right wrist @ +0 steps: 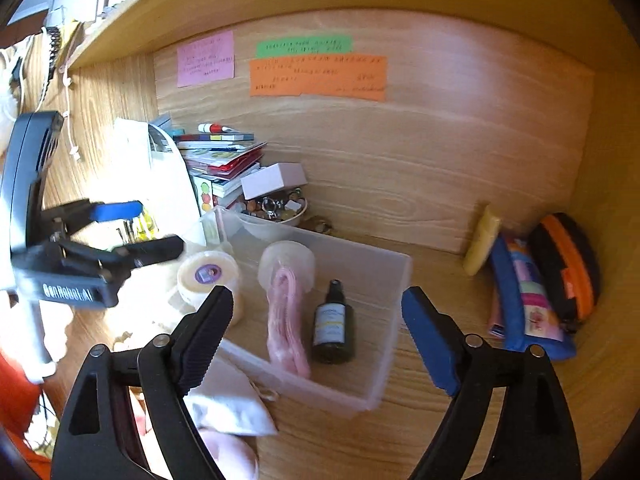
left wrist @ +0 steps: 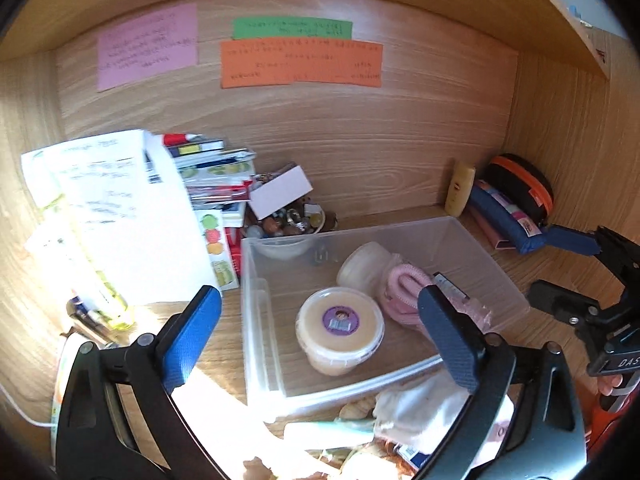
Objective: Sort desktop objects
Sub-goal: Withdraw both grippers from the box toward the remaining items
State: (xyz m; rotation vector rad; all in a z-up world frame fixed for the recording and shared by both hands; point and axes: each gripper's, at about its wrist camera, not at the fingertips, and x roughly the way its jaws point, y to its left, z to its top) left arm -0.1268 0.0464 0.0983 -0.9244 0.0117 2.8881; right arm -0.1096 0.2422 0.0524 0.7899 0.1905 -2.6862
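Note:
A clear plastic bin (left wrist: 256, 300) (right wrist: 390, 312) stands on the wooden desk. In it lie a round cream tub with a purple label (left wrist: 340, 320) (right wrist: 208, 276), a white jar (left wrist: 364, 266) (right wrist: 286, 260), a pink rolled cloth (left wrist: 404, 288) (right wrist: 286, 320) and a dark spray bottle (right wrist: 334, 324). My left gripper (left wrist: 318, 294) hangs open above the bin's near side, over the tub, with nothing held. My right gripper (right wrist: 318, 293) is open above the spray bottle and grips nothing. In the left wrist view the bottle is mostly hidden behind my finger.
Books and papers (left wrist: 208, 168) are stacked at the back left beside a bowl of trinkets (left wrist: 288, 224) and a white box (right wrist: 274, 180). A yellow bottle (right wrist: 482, 240), a blue pencil case (right wrist: 524, 300) and a black-orange pouch (right wrist: 568, 264) sit at the right. White cloth (right wrist: 228, 404) lies before the bin.

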